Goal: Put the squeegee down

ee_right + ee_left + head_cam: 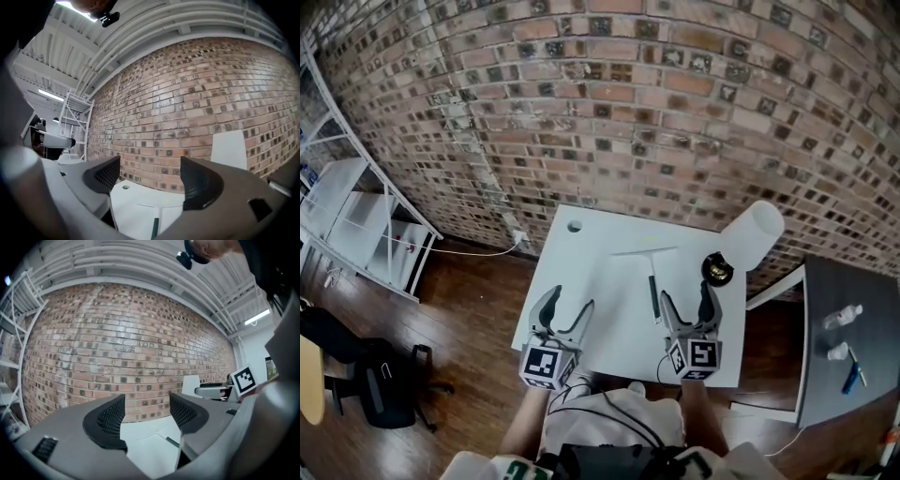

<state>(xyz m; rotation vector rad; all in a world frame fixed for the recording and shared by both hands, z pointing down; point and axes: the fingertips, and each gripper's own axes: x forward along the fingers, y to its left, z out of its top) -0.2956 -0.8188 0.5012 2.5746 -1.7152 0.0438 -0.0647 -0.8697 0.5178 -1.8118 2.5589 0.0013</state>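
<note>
The squeegee lies flat on the white table, its pale blade toward the brick wall and its dark handle toward me. It also shows low between the jaws as the squeegee and the squeegee. My right gripper hangs above the table's near right part, just short of the handle's end, open and empty. My left gripper is held over the table's near left edge, open with nothing between its fingers. Both point level toward the wall.
A white lamp shade with a dark base stands at the table's right edge. A small hole is in the far left corner. A dark grey side table with small items is at right, white shelving at left.
</note>
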